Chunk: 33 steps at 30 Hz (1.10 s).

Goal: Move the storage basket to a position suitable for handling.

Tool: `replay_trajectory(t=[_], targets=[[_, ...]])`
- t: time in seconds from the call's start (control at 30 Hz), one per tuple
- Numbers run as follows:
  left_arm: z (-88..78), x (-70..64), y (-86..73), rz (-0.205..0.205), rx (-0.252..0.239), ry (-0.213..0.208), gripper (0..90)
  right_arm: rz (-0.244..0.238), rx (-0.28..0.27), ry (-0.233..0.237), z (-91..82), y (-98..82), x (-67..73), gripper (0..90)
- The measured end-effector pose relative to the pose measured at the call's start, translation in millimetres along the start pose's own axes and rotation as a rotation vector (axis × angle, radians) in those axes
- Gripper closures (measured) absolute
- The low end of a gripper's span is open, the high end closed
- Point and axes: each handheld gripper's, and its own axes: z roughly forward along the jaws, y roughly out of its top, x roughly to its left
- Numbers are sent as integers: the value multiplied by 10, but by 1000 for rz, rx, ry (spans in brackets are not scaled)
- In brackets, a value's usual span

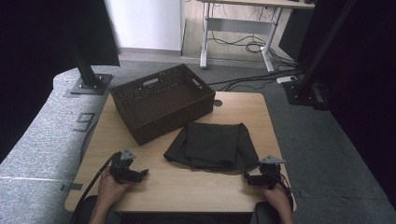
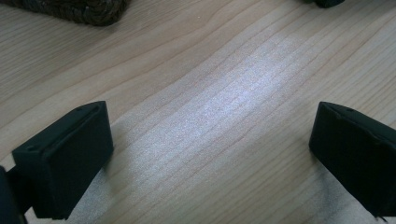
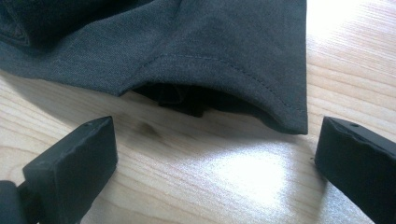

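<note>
On the near half of the wooden table (image 1: 243, 105), just short of the folded dark garment (image 1: 212, 145): resting the right gripper (image 1: 251, 179) with jaws spread wide and nothing between them, aiming at the garment's near right corner. Resting the left gripper (image 1: 142, 173) likewise wide open and empty on bare wood at the near left, well apart from the cloth. Lying folded at mid-table, the garment, just near and right of the woven brown basket (image 1: 161, 100) at the far left. Probably readying the first grasp; next, sliding the right jaws under the hem and pinching. Getting from the right gripper view the stitched hem (image 3: 243, 77) lifting off the wood, with layers tucked beneath, too small to make out from above.
</note>
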Motion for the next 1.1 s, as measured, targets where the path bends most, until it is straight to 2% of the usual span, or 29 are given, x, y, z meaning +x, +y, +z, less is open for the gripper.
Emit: replay_trajectory(t=[0.27,0.4,0.57,0.77,0.83,0.87,0.97,1.1], targets=[[-1,-5,0,-2,-1,1,0,-3,0,4,2,2,3,0],[-4,-33,2,3,-13,-2,42,-7,0,7,1,2,4,0],[17,-44,27,3,-2,-3,15,-15,0,15,-1,0,4,0],[44,-50,100,6,13,-14,56,-30,29,31,-17,20,-2,3],[53,-77,155,-5,4,-55,86,-32,37,35,-30,26,-5,22],[53,-83,169,-3,4,-59,91,-32,44,36,-42,33,-8,43],[41,-110,239,19,-10,-48,107,-13,44,49,-74,53,-17,89],[25,-111,313,16,-41,-54,141,-8,35,55,-118,92,-27,96]])
